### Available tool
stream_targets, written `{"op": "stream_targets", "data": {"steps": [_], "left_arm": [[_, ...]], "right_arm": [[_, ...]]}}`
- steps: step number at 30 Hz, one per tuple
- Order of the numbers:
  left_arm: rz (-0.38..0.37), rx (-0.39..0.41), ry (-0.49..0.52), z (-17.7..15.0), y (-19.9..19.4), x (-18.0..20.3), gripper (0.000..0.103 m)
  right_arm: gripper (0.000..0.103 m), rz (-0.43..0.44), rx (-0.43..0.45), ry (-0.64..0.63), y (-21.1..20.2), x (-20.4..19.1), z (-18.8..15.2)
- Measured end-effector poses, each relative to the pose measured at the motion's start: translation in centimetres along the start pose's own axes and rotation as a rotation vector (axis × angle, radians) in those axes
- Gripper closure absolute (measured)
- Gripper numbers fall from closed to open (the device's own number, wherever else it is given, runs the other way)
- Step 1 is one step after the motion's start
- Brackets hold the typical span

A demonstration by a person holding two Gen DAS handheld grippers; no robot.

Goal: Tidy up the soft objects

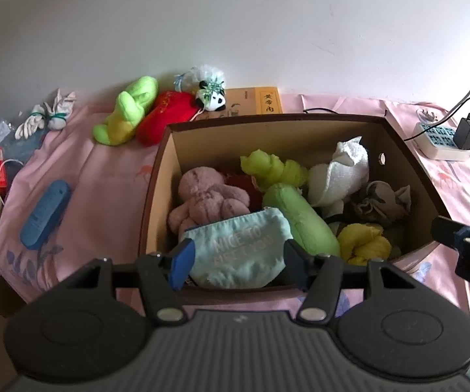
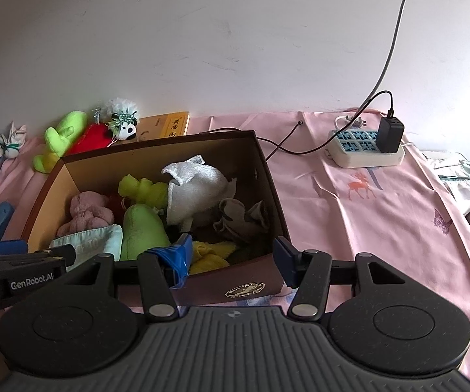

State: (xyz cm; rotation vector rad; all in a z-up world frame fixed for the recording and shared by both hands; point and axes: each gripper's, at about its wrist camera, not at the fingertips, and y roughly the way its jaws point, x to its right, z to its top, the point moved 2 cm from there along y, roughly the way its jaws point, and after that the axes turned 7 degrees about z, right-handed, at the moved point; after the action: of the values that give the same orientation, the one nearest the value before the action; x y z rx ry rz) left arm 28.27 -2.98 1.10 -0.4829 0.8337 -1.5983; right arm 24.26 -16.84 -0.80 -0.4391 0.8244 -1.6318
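A brown cardboard box (image 1: 156,176) (image 2: 269,176) on a pink sheet holds several soft items: a pink plush (image 1: 205,196), green plush (image 1: 300,219), white towel (image 1: 339,170), grey cloth (image 1: 382,201), yellow cloth (image 1: 362,243). My left gripper (image 1: 238,258) is open with a light blue pouch (image 1: 241,248) lying between its jaws at the box's front rim; whether they touch it I cannot tell. My right gripper (image 2: 233,258) is open and empty over the box's front right corner. Outside the box, a lime plush (image 1: 127,111), red plush (image 1: 166,112) and panda (image 1: 213,98) lie by the wall.
A white tied cloth (image 1: 50,116) and a blue case (image 1: 45,214) lie left of the box. A yellow book (image 1: 254,101) sits behind it. A power strip (image 2: 365,147) with a black charger and cables lies to the right. The white wall is close behind.
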Motion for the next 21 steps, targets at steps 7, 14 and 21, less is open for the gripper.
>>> {"op": "stream_targets", "data": {"steps": [7,14,21], "left_arm": [[-0.006,0.005,-0.013,0.03,-0.15,-0.29,0.042],[0.011,0.027,-0.029,0.04,-0.33,-0.51,0.042],[0.022,0.029,-0.027,0.03,-0.21,-0.43,0.042]], "right_arm": [[0.064,0.017,-0.008,0.000,0.05,0.09,-0.18],[0.064,0.024,0.003,0.026,0.21,0.40,-0.32],[0.064,0.022,-0.002,0.037,0.45,0.63,-0.49]]}}
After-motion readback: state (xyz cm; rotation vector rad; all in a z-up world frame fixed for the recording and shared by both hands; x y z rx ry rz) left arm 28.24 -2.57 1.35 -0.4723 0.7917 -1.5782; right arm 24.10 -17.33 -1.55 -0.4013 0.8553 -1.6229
